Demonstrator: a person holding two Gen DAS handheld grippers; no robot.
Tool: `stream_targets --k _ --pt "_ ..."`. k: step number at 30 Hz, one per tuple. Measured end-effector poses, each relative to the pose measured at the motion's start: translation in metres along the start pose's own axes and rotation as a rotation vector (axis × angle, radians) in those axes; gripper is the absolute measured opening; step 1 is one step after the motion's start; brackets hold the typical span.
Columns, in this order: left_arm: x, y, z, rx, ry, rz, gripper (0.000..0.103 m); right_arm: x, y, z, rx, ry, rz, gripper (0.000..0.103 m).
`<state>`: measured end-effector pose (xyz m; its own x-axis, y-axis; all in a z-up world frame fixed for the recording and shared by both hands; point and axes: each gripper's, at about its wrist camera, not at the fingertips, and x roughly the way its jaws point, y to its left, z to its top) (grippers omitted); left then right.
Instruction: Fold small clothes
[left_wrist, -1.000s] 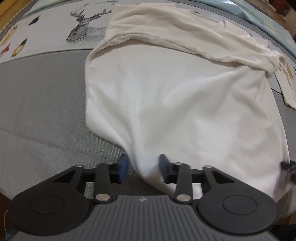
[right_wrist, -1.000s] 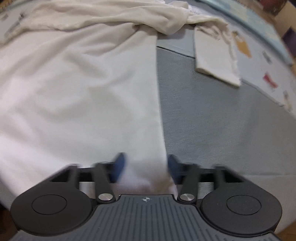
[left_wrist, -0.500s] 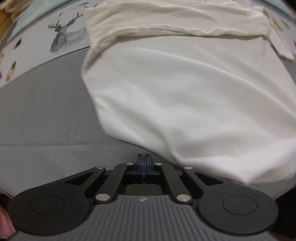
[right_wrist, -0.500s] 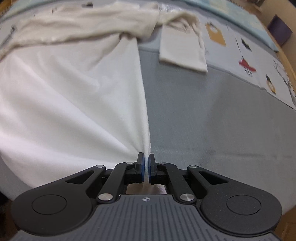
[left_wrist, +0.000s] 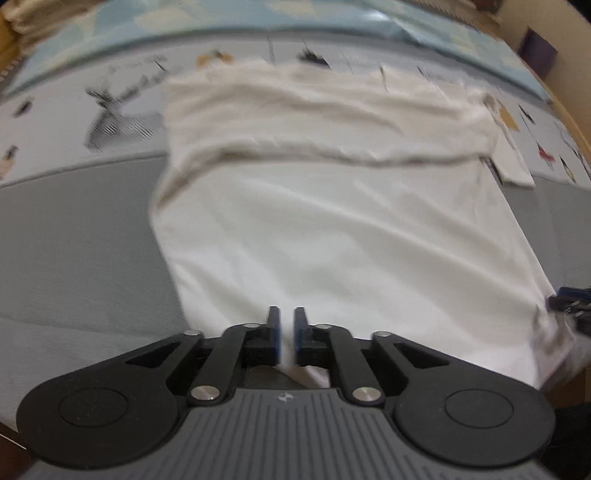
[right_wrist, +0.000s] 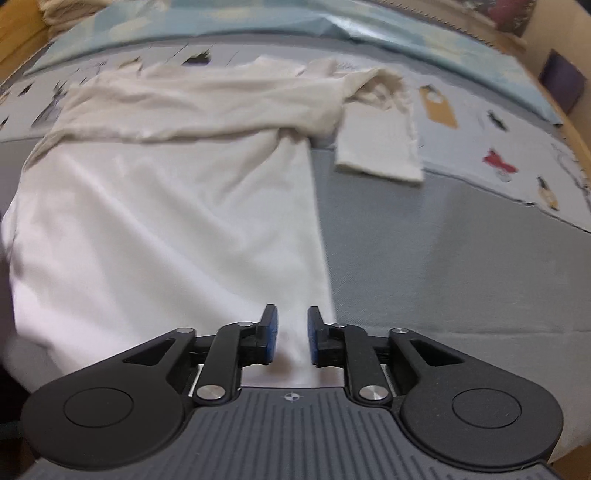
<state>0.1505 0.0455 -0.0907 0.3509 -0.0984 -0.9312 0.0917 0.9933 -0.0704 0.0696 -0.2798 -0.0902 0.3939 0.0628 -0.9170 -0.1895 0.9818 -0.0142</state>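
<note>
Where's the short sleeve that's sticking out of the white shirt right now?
In the right wrist view the sleeve lies flat at upper right, off the white shirt's far right corner, straddling the grey blanket and the printed sheet.

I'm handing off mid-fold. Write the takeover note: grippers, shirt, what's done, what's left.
Left gripper: fingers just opened a little, cloth beneath them, no grip.
Right gripper: fingers just opened, over the near right corner, not pressing.
White shirt: flat on the grey cover, hem toward you, top part doubled over, one sleeve sticking out right.
Done: body pulled smooth, hem released.
Left: tuck the sleeve, fold to size.
</note>
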Motion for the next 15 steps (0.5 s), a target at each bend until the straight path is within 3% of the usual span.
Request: stream_targets --k 1,3,5,8,11,13,15 --pt "0.007 -0.004 -0.004 0.014 0.045 -0.015 0.038 0.008 0.002 -0.003 -0.025 0.059 -0.011 0.033" --pt "0.026 -0.011 -0.015 0.068 0.131 0.003 0.042 0.024 0.006 -0.011 -0.071 0.155 -0.058 0.033" --pt "0.038 -0.016 -0.021 0.119 0.183 0.084 0.042 0.024 0.005 -0.009 -0.067 0.137 -0.044 0.033" --pt "0.028 -0.011 -0.012 0.069 0.102 0.098 0.042 0.012 -0.003 0.000 -0.018 0.034 -0.032 0.033" --pt "0.001 -0.005 0.004 0.002 -0.069 0.067 0.042 -0.002 -0.014 0.008 0.079 -0.092 -0.019 0.033" --pt "-0.010 -0.005 0.010 -0.021 -0.162 0.074 0.042 -0.004 -0.022 0.012 0.143 -0.167 0.007 0.016" --pt "-0.013 -0.010 0.017 -0.042 -0.218 0.074 0.039 -0.003 -0.025 0.020 0.184 -0.195 0.027 0.011"
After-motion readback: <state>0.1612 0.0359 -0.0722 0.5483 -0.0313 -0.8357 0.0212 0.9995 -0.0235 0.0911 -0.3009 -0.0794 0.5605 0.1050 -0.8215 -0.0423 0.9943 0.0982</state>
